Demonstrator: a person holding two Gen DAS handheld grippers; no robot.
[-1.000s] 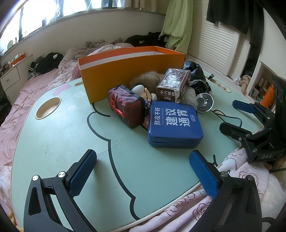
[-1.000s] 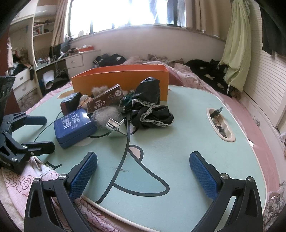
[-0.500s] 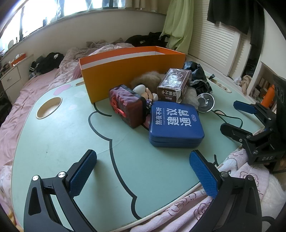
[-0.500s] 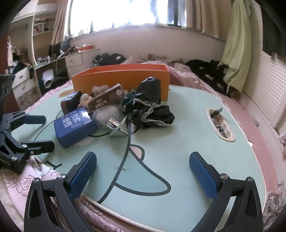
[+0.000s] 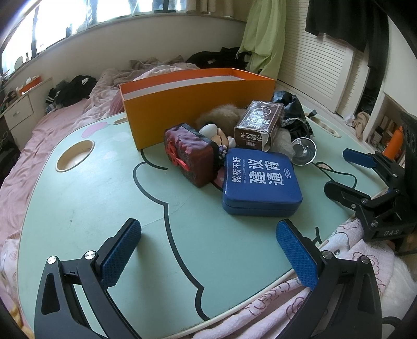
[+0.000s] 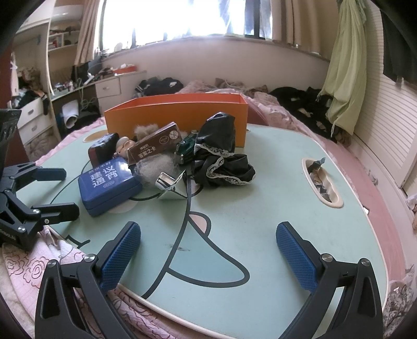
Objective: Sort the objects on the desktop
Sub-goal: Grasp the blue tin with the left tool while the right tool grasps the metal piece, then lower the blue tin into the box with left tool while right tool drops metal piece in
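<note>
Indoors, a mint-green cartoon-printed tabletop (image 6: pixel 260 208) sits on a pink-sheeted bed (image 5: pixel 52 122) below a bright window (image 6: pixel 182 18). Both the left gripper (image 5: pixel 208 250) and right gripper (image 6: pixel 208 250) hover with jaws spread, empty.

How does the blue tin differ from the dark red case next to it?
The blue tin lies flat, lid up, with white lettering; the dark red case stands on edge, leaning, with a red ornament on its side. The blue tin looks smooth and wider; the dark red case looks textured and narrower. Both sit on the green table, outside the orange box.

Your orange box (image 5: pixel 198 104) hides its inside; the figurine (image 5: pixel 217 135) lies half buried behind the dark red case (image 5: pixel 191 155).
</note>
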